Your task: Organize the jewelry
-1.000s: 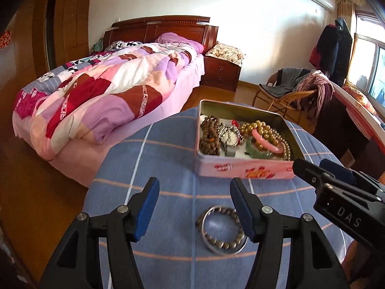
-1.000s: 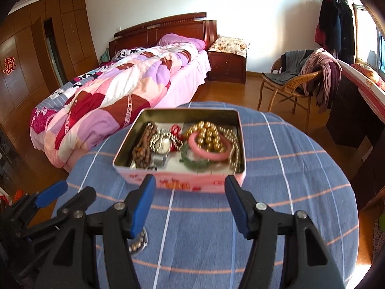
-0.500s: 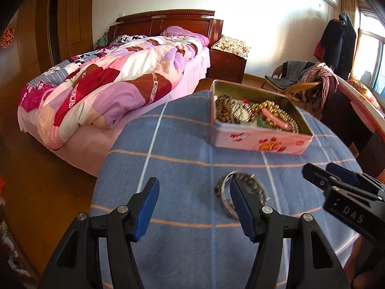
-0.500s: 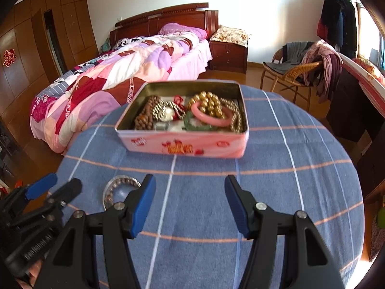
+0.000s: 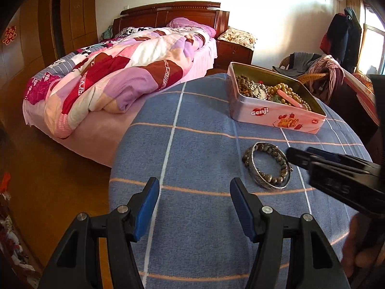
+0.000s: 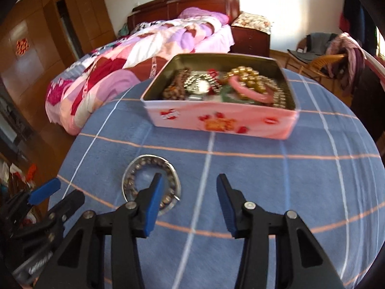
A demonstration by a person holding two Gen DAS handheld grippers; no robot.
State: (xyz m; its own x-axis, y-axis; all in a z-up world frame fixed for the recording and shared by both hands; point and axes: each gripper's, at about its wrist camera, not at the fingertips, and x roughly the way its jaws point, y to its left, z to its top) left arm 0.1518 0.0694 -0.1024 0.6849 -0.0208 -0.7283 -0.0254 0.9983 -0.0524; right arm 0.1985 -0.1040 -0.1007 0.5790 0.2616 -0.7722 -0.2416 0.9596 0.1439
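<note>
Both grippers have sunk closer to the blue checked tablecloth [image 5: 192,125] than a second ago. The right gripper [image 6: 187,200] has just been narrowing its jaws, nothing between them; they remain apart, its left finger [image 6: 152,204] overlapping the bracelets [image 6: 150,183] in view. The left gripper [image 5: 194,207] stands apart and empty near the table's near edge, the bracelets now lying beyond its right finger. Farther back, toward the far edge, sits the pink tin [image 5: 274,115] heaped with beads. Beyond the table lies the bed [image 5: 120,72].

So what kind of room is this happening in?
A lived-in bedroom, most likely: a bed under a patchwork quilt, a wooden nightstand beside it, and a wicker chair draped with clothes.
</note>
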